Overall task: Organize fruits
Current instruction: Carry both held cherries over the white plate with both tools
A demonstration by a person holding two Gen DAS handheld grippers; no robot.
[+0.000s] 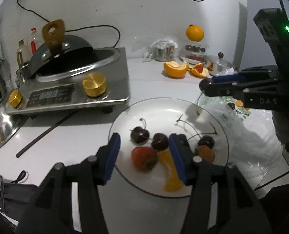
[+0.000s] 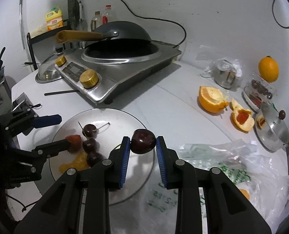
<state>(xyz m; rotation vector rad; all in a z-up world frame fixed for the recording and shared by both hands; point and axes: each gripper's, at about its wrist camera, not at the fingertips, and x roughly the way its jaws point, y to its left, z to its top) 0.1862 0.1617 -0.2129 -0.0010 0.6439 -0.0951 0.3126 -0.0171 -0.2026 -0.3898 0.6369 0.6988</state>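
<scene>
A glass plate [image 1: 163,107] holds three dark cherries, among them one [image 1: 140,134] with its stem up, two strawberries [image 1: 143,158] and an orange segment [image 1: 170,175]. My left gripper [image 1: 144,142] hovers open just over this fruit, its blue pads apart and pressing on nothing. My right gripper [image 2: 143,142] is shut on a dark cherry [image 2: 143,141] and holds it above the plate's [image 2: 115,120] right edge. In the left wrist view that held cherry [image 1: 206,82] hangs at the upper right with its stem dangling. The left gripper [image 2: 61,130] also shows beside the strawberry [image 2: 74,140].
An induction cooker [image 1: 66,89] with a black wok stands behind the plate. A chopstick [image 1: 45,134] and a steel lid [image 1: 0,128] lie at left. Orange peels [image 1: 175,69], a whole orange [image 1: 194,32] and small pots sit at the back right. A crumpled plastic bag [image 1: 241,132] lies right of the plate.
</scene>
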